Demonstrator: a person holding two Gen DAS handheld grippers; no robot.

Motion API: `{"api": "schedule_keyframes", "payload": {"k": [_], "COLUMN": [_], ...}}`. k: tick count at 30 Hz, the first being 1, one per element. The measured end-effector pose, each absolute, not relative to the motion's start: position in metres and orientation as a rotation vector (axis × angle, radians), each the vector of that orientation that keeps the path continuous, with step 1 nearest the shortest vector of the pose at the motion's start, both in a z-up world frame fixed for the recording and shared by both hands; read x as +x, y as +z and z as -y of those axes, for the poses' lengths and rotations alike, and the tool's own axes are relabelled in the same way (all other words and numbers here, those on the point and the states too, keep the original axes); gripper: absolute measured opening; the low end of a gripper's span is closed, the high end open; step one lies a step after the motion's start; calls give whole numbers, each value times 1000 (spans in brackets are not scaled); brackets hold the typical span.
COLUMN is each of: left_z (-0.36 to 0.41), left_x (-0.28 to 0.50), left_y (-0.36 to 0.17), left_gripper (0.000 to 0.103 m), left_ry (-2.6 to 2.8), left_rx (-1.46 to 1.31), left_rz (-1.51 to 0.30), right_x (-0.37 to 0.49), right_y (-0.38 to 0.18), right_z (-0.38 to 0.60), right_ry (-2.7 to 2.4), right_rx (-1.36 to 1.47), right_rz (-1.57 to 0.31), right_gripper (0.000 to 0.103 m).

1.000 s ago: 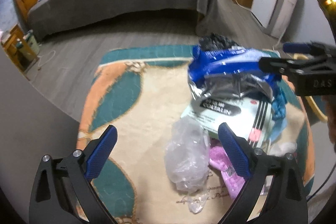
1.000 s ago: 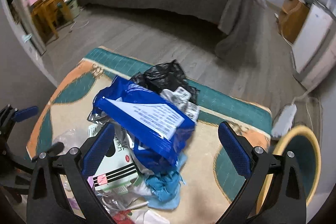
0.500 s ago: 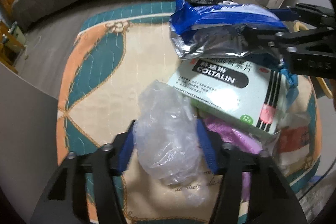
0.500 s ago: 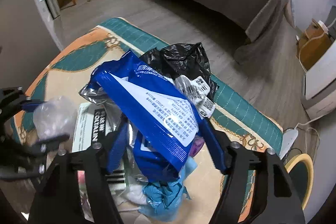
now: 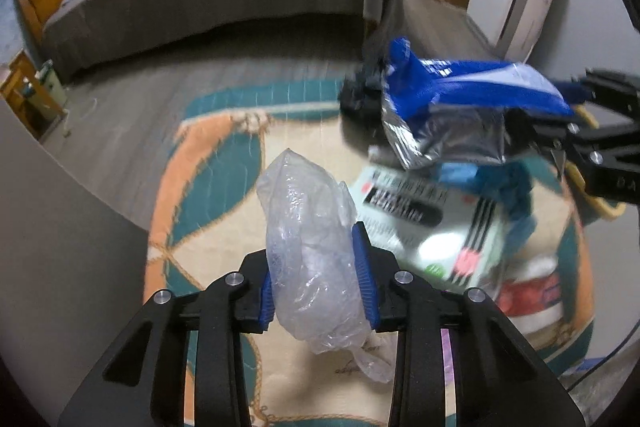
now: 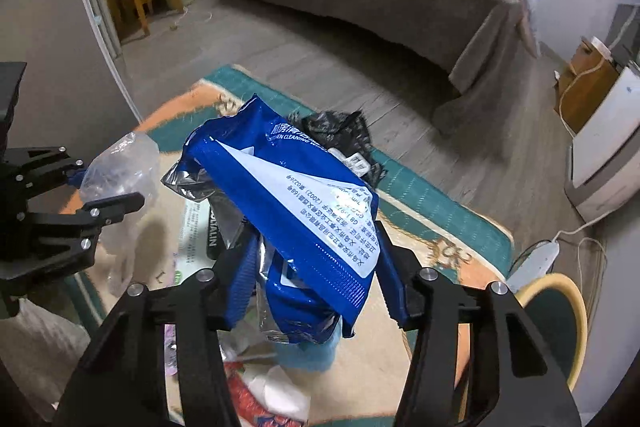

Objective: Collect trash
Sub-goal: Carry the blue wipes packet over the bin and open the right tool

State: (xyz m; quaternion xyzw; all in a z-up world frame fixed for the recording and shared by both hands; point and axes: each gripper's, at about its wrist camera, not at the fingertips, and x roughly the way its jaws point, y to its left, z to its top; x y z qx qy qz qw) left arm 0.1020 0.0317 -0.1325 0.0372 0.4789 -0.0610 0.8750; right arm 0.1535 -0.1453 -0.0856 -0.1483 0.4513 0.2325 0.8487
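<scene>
1. Left gripper (image 5: pixel 316 285), bottom centre of its view, points forward over the rug (image 5: pixel 208 187); its blue pads squeeze a clear bag (image 5: pixel 308 231).
2. Right gripper (image 6: pixel 320 279), bottom centre of its view, is clamped on a blue wrapper (image 6: pixel 288 199), held above the pile.
3. The bag is crinkled, translucent film, bulging above the pads.
4. The wrapper is glossy blue with white print and a silver foil lining.
5. Lower right of the left view: a white box (image 5: pixel 432 223), blurred, on the rug.

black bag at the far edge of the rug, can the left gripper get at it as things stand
Probably not: the left gripper is shut on the clear plastic bag, and the black bag lies beyond the held blue packet.
</scene>
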Motion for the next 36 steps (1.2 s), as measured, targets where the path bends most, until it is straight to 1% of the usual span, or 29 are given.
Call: {"api": "schedule_keyframes", "payload": {"k": [4, 8, 12, 14, 18, 21, 26, 36], "left_z": [-19, 10, 44, 67, 117, 150, 207, 275], "left_x": [94, 82, 74, 72, 72, 74, 86, 134], "left_y": [-103, -76, -52, -40, -27, -26, -33, -80], "left_gripper": [35, 35, 35, 35, 35, 35, 35, 35], "left_ry": [-145, -186, -258, -302, -399, -463, -580, -674], "left_rx": [67, 127, 163, 202, 263, 295, 327, 337], "left_rz": [-916, -839, -774, -745, -716, -709, -734, -846], "right_x": [138, 117, 100, 97, 98, 102, 100, 97], "right_y": [-56, -23, 1, 3, -11, -28, -51, -99], "right_z": [166, 197, 254, 286, 354, 395, 426, 470], "right_ry": [449, 370, 245, 171, -12, -117, -230, -368], "right_rx": [-257, -236, -152, -94, 13, 105, 152, 289], "right_rz": [-911, -853, -826, -826, -855, -878, -907, -969], "right_gripper": [53, 53, 53, 53, 53, 53, 53, 54]}}
